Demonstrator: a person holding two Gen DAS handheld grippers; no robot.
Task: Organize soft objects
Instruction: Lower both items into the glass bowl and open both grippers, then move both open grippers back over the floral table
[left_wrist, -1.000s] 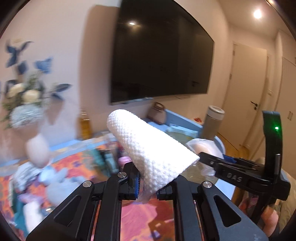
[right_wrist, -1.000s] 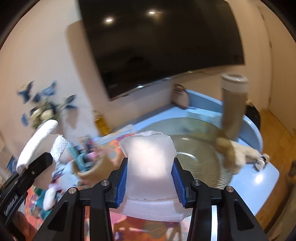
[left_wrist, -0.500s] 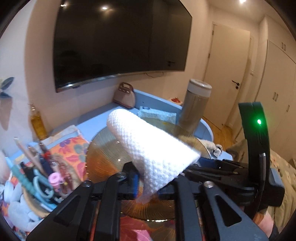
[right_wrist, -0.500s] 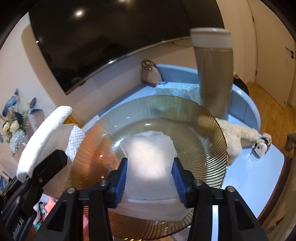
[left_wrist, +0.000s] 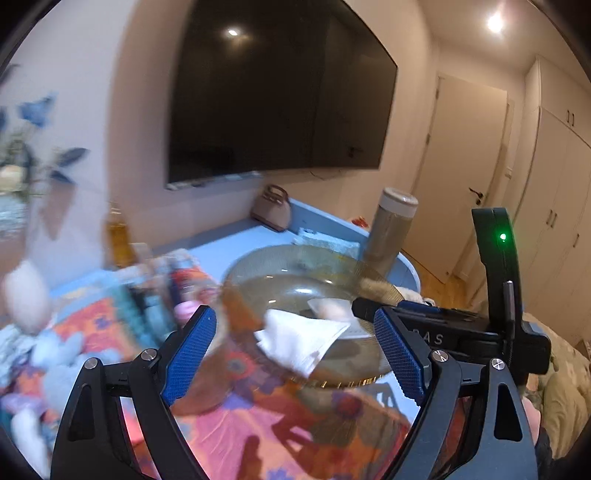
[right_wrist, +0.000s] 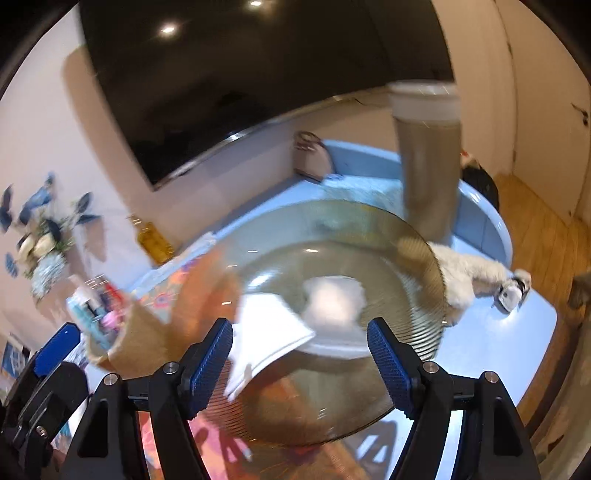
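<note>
**Two soft white pieces lie in the glass dish, both claws spread**

The left gripper (left_wrist: 295, 347) is seen with its jaws spread wide and nothing is pinched between the blue ribbed pads (left_wrist: 188, 349). The right gripper (right_wrist: 300, 354) is spread in the same way and is also empty.

A white folded cloth (left_wrist: 301, 341) with a fine woven texture is laid on the near rim of a round amber glass dish (right_wrist: 373, 236). The dish is transparent and its wide rim is ribbed. Beside the cloth, more to the middle of the dish, a second white soft piece (right_wrist: 334, 302) is placed; its surface is blurred and the material cannot be told.

The dish is set on a light blue table (right_wrist: 517, 325), partly over a bright cloth with orange and pink flowers (left_wrist: 258, 435). A tall cylindrical bottle with a pale cap (right_wrist: 428, 162) stands behind the dish, and a fluffy cream toy (right_wrist: 472, 273) lies beside its rim. A large dark screen (left_wrist: 280, 99) is fixed on the beige wall, and a closed door (left_wrist: 465, 173) is seen at the right.

The left part of both views is smeared by motion, so the small things in a woven basket (right_wrist: 144, 339) are hard to make out.
</note>
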